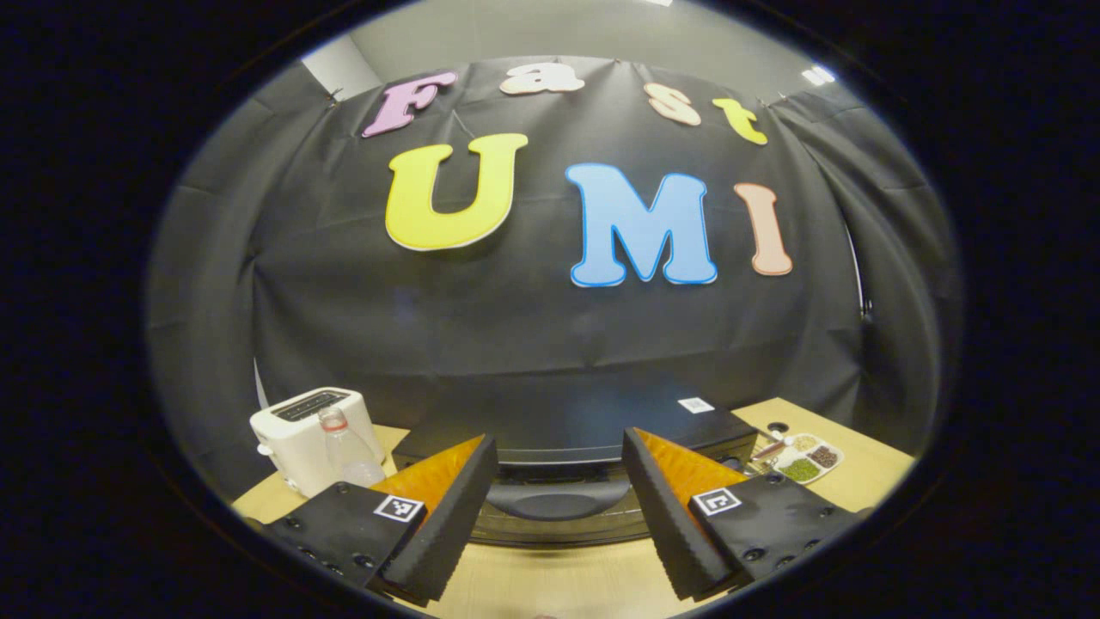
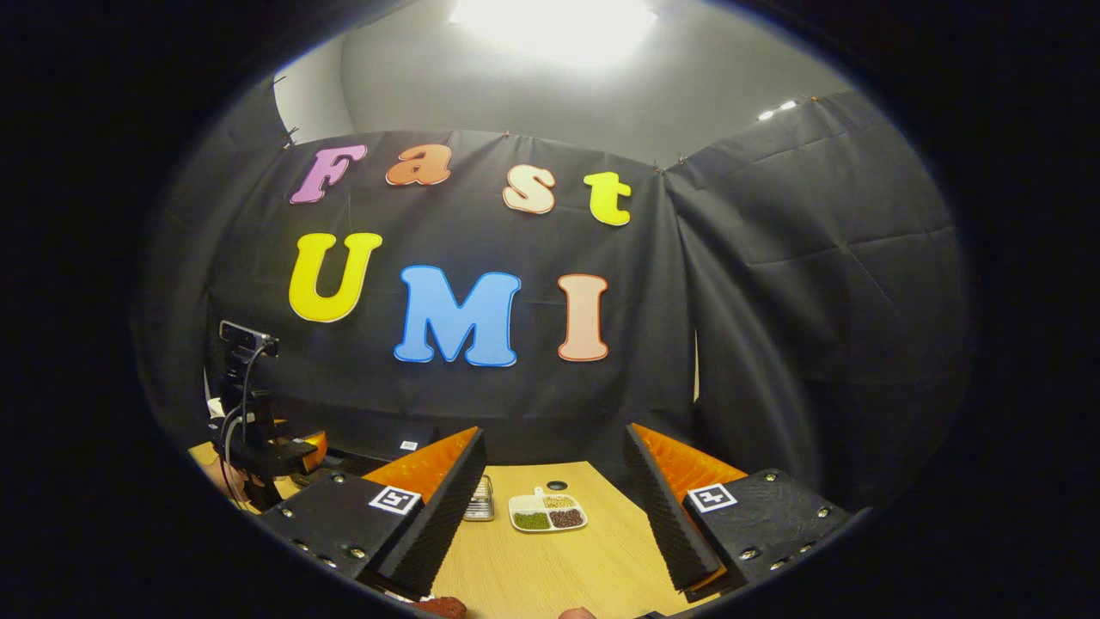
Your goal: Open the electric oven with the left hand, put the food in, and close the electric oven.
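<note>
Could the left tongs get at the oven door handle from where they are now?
Probably yes: the left tongs are open, and the oven handle sits straight ahead between them, nothing blocking.

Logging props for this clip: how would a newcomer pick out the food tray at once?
Start at the black oven on the wooden table. To its right lies a small white divided tray with green, brown and pale fillings. The white toaster and clear bottle stand on the oven's other side.

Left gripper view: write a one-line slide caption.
Open left tool faces the closed electric oven, between a white toaster and a food tray.
</note>
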{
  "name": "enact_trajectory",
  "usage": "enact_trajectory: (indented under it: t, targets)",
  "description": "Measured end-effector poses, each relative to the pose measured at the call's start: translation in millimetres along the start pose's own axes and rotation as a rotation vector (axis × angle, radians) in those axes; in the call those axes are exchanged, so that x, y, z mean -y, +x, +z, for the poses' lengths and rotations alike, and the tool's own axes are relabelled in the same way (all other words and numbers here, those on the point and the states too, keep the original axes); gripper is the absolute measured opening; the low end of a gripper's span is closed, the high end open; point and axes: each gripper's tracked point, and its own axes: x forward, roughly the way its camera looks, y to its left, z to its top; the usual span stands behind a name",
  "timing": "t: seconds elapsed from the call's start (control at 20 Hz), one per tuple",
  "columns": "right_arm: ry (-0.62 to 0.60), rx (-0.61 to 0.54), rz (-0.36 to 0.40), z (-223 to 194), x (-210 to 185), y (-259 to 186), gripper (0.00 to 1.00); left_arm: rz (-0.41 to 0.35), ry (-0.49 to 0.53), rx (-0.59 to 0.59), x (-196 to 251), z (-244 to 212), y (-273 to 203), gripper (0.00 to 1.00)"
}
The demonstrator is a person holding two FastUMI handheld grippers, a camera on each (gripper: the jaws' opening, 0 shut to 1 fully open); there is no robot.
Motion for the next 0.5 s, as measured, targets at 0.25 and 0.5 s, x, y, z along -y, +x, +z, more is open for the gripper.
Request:
enact_trajectory:
  t: [0.25, 0.5]
  targets:
    - [-0.003, -0.026, -0.022, -5, 5, 0, 0.97, -0.003, -0.009, -0.054, 0, -27, 21, 0.98]
    - [-0.023, -0.023, -0.021, -3, 8, -2, 0.97, 0.004, 0.012, -0.066, 0, -34, 26, 0.94]
